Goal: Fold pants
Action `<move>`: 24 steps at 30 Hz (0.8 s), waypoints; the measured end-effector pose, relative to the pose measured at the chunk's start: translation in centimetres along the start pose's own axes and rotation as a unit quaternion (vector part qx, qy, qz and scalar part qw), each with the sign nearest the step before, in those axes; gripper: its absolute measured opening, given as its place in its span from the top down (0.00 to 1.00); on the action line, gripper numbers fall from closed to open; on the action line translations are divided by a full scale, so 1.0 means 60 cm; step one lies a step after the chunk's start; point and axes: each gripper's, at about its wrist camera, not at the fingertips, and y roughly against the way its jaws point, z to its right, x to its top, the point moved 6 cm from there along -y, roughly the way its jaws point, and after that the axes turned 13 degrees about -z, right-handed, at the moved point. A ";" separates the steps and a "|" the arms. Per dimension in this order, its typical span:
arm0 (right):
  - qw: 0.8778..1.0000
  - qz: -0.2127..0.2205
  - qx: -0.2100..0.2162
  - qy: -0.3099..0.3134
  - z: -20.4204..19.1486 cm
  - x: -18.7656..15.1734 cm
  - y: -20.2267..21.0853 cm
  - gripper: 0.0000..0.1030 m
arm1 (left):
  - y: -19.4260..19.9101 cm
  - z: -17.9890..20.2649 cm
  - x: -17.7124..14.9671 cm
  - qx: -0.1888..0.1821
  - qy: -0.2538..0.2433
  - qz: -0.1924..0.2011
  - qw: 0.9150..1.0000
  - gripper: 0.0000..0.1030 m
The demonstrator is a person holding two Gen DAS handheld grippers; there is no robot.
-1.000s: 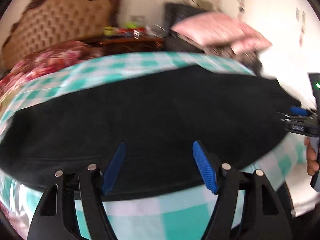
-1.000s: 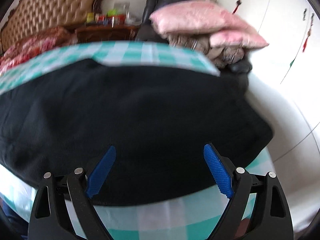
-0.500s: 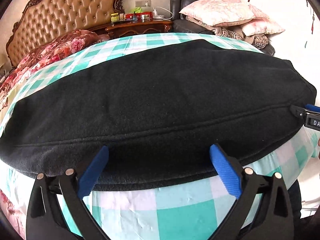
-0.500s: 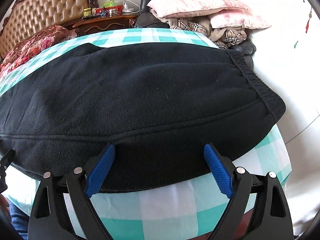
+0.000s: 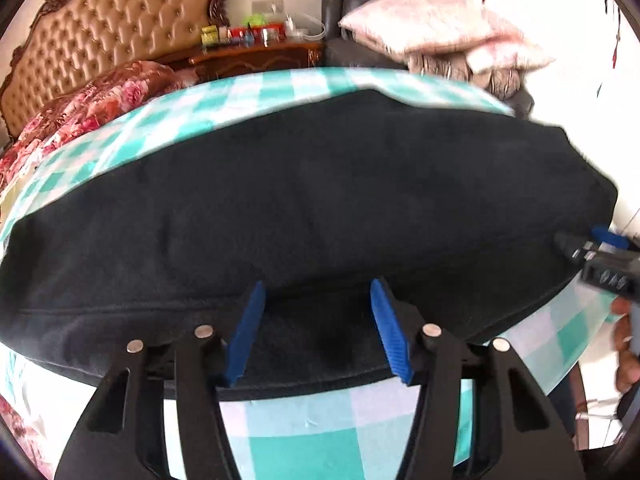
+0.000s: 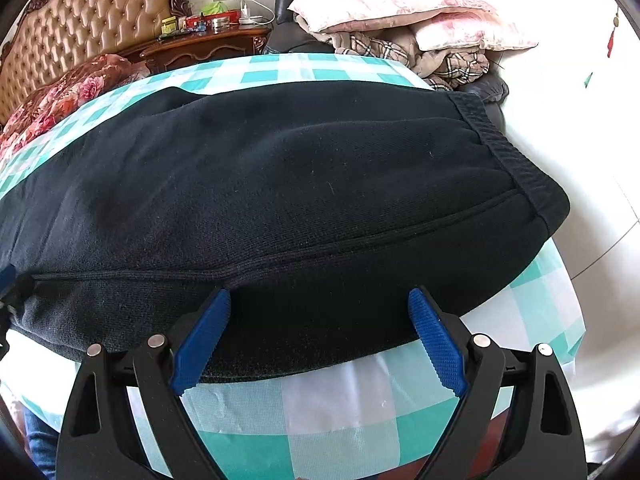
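Black pants (image 5: pixel 312 208) lie flat across a table with a teal and white checked cloth (image 5: pixel 304 436); they also fill the right wrist view (image 6: pixel 280 184), with the ribbed waistband (image 6: pixel 508 152) at the right end. My left gripper (image 5: pixel 318 300) is open, its blue pads over the near edge of the pants. My right gripper (image 6: pixel 320 312) is open wide over the near edge, close to the waistband end. The right gripper also shows at the right edge of the left wrist view (image 5: pixel 600 256).
A tufted headboard (image 6: pixel 88 28) and a red floral blanket (image 5: pixel 80 120) are at the back left. A wooden nightstand (image 6: pixel 208 44) holds small items. Pink pillows (image 6: pixel 400 4) are stacked on a dark chair at the back right. The table's near edge is just below both grippers.
The left gripper's jaws have narrowed and it has moved in over the pants' near edge. The right gripper has stayed wide open with little movement.
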 end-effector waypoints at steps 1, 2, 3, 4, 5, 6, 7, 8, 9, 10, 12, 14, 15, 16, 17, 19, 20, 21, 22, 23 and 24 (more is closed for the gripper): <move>1.000 -0.001 0.010 -0.001 0.003 0.003 0.003 0.16 | -0.002 0.002 -0.002 0.004 -0.004 0.000 1.000 0.47; 1.000 0.003 0.027 -0.007 0.011 0.009 0.008 0.16 | -0.002 0.002 -0.003 0.005 -0.005 -0.002 1.000 0.47; 0.999 0.010 0.041 -0.012 0.019 0.021 0.017 0.16 | -0.004 0.000 -0.002 0.003 -0.005 -0.004 1.000 0.47; 0.999 0.014 0.046 -0.012 0.022 0.031 0.022 0.16 | -0.006 -0.002 -0.003 -0.001 -0.003 -0.006 1.000 0.47; 0.998 0.023 0.050 -0.010 0.028 0.052 0.032 0.16 | -0.007 -0.003 -0.004 -0.002 -0.003 -0.006 1.000 0.47; 0.998 0.038 0.050 -0.008 0.036 0.078 0.043 0.16 | -0.008 -0.003 -0.004 -0.001 -0.004 -0.005 1.000 0.47; 0.998 0.052 0.044 -0.005 0.041 0.103 0.049 0.16 | -0.008 -0.002 -0.004 0.002 -0.005 -0.004 1.000 0.47; 0.998 0.058 0.032 -0.001 0.043 0.125 0.050 0.16 | -0.009 -0.002 -0.004 0.003 -0.004 -0.003 1.000 0.47; 0.998 0.059 0.013 0.005 0.048 0.154 0.043 0.17 | -0.008 -0.001 -0.004 0.005 -0.004 -0.003 1.000 0.47; 0.998 0.059 0.006 0.007 0.052 0.171 0.039 0.17 | -0.008 -0.001 -0.004 0.005 -0.005 -0.002 1.000 0.47; 0.999 0.049 0.004 -0.006 0.066 0.218 0.026 0.18 | -0.008 -0.002 -0.003 0.002 -0.004 -0.003 1.000 0.47; 0.998 0.052 0.024 -0.010 0.060 0.243 0.034 0.18 | -0.008 -0.003 -0.005 -0.008 0.002 -0.002 1.000 0.47; 0.998 0.057 0.025 -0.005 0.051 0.250 0.040 0.19 | -0.009 -0.002 -0.004 -0.008 0.000 -0.001 1.000 0.47; 0.998 0.065 0.026 0.005 0.036 0.258 0.051 0.19 | -0.008 -0.002 -0.004 -0.008 0.000 -0.001 1.000 0.47; 0.996 0.080 0.035 0.020 0.010 0.265 0.067 0.19 | -0.008 -0.002 -0.005 -0.008 0.000 0.000 1.000 0.47; 0.992 0.099 0.066 0.051 -0.052 0.270 0.093 0.19 | -0.005 -0.003 -0.007 -0.013 0.001 -0.002 1.000 0.47; 0.987 0.107 0.090 0.081 -0.103 0.271 0.110 0.19 | -0.001 -0.005 -0.009 -0.019 0.004 -0.003 1.000 0.46; 0.982 0.112 0.109 0.109 -0.150 0.269 0.123 0.19 | 0.003 -0.005 -0.016 -0.026 0.005 -0.002 1.000 0.46; 0.977 0.116 0.123 0.132 -0.187 0.266 0.132 0.19 | 0.006 -0.006 -0.022 -0.029 0.001 -0.001 1.000 0.46; 0.968 0.116 0.145 0.169 -0.247 0.258 0.143 0.19 | 0.009 -0.006 -0.028 -0.032 -0.002 -0.001 0.999 0.46; 0.960 0.112 0.161 0.203 -0.299 0.247 0.147 0.19 | 0.011 -0.009 -0.034 -0.039 -0.003 -0.001 0.999 0.46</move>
